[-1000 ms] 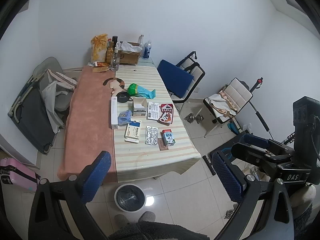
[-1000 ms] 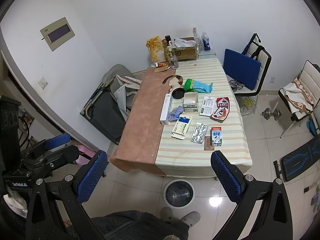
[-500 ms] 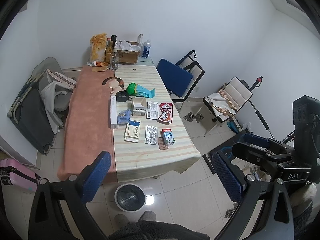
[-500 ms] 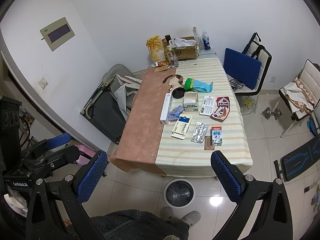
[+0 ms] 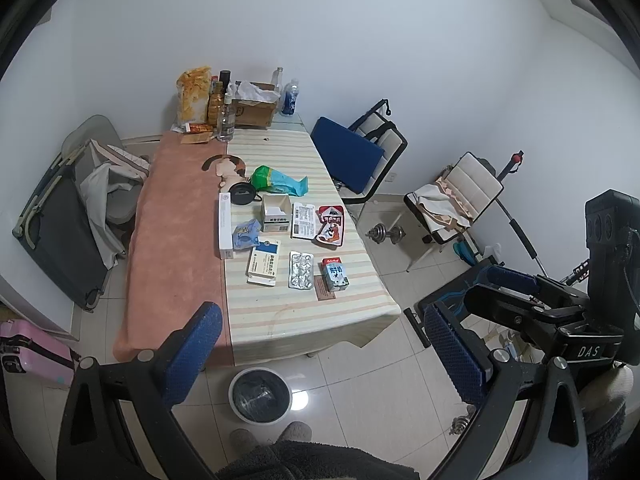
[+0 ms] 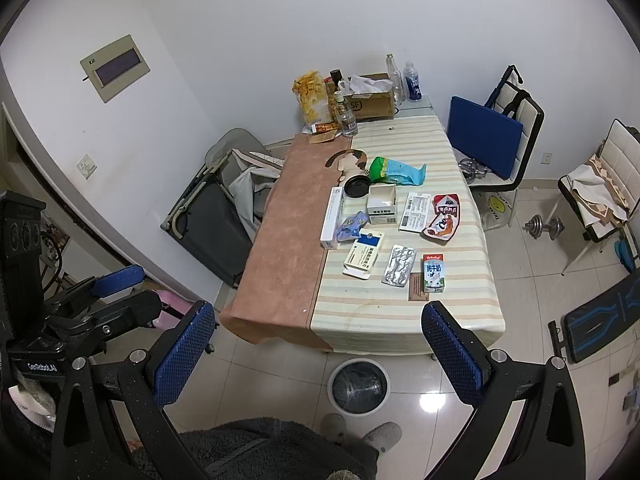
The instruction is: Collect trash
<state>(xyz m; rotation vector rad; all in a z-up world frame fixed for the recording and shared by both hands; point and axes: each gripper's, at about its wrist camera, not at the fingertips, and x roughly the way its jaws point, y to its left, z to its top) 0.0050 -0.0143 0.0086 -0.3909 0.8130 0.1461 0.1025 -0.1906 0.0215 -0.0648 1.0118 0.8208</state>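
Both high views overlook table (image 5: 280, 312), bin (image 6: 359, 385).

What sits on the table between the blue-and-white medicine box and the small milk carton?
A silver blister pack lies flat between the medicine box and the milk carton, touching neither; the right wrist view shows it best.

The left gripper (image 5: 320, 354) is held high, level and pointing forward, its two blue-padded fingers (image 5: 194, 354) spread wide apart with nothing between them. The right gripper (image 6: 320, 354) sits beside it at much the same height, its fingers (image 6: 452, 354) likewise wide apart and empty. Each gripper shows at the edge of the other's view. Below them are the person's slippered feet (image 6: 362, 430).
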